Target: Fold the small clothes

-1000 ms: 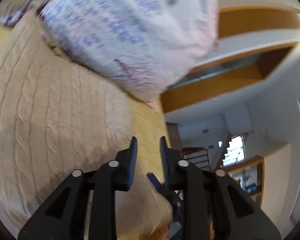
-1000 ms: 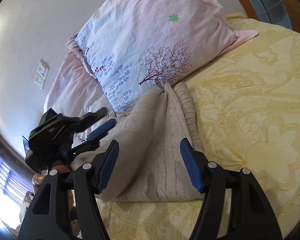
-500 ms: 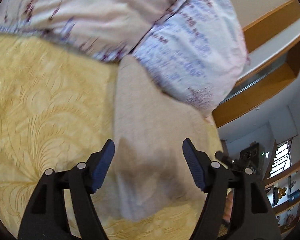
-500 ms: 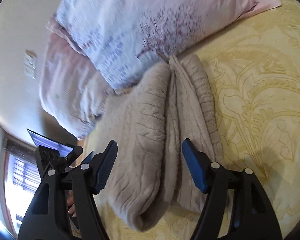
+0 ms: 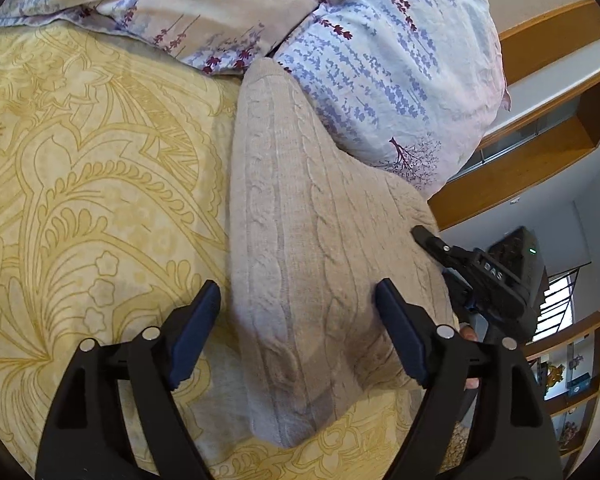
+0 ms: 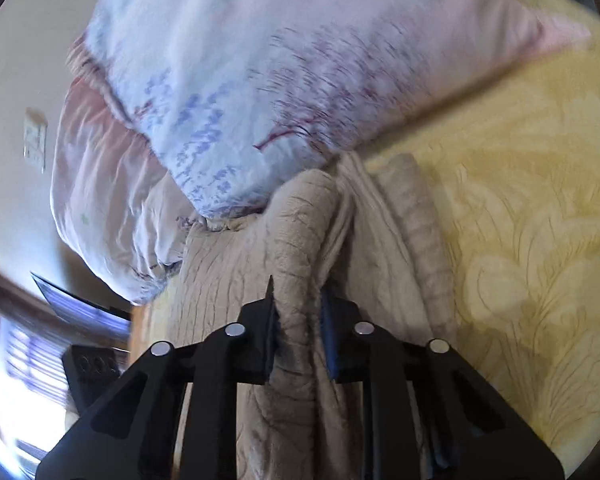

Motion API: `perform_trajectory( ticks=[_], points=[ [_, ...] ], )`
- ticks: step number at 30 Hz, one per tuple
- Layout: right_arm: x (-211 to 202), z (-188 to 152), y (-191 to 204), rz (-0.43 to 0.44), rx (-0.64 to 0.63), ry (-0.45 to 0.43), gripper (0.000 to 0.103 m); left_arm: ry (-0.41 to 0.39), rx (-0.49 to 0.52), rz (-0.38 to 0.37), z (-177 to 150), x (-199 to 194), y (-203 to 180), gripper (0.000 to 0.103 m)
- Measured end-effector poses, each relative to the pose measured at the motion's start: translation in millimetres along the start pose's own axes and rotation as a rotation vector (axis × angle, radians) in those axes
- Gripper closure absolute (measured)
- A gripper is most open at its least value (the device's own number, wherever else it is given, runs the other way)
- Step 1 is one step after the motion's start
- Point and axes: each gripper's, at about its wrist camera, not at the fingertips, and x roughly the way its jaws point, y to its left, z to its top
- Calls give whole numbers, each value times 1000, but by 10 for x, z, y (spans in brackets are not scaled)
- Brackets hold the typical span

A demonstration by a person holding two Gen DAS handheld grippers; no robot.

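Lying folded on the yellow bedspread (image 5: 92, 184) is one beige knit sweater (image 5: 300, 240), w/ two floral pillows (image 5: 384, 68) just past its far end, touching it. Left gripper (image 5: 298, 312) hovers w/ jaws spread wide, holding nothing, sweater between and below its fingers; right gripper (image 6: 300, 320) has jaws nearly closed, pinching a raised fold of the sweater (image 6: 296, 248). Beyond the left jaws' right side sits the other gripper's black body; wooden shelves (image 5: 540, 148) farther off, and one wall switch plate (image 6: 34, 144) far left of the right jaws.
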Motion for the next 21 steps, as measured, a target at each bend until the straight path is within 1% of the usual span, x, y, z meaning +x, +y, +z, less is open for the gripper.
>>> perform_trajectory(
  ticks=[1,3,4,7,9,11,12,15,18,21],
  points=[
    [-104,-37,184,-51,-108,-53,87,2,-5,-7,3,2,10,23],
    [-231,-92,402,-101,-238,-118,87,4,-7,-12,-3,-5,13,22],
    [-316,-145,566,-144,-334,-167,88,5,-4,-13,-9,-10,9,22],
    [-487,-258,878,-262,-532,-277,88,9,12,-24,-30,-16,-26,22],
    [-580,-287,963,-337,-605,-336,88,14,26,-32,-40,-10,-73,22],
    [-631,-292,969,-381,-637,-367,88,18,51,-40,-63,-5,-133,22],
    [-629,-292,972,-394,-645,-369,88,19,63,-41,-75,-1,-160,22],
    [-616,-268,822,-424,-626,-351,88,27,97,-31,-121,27,-225,22],
    [-505,-274,599,-454,-574,-310,88,44,114,-33,-167,63,-251,22],
    [-363,-256,277,-470,-483,-243,88,69,123,-28,-211,116,-259,24]
  ],
)
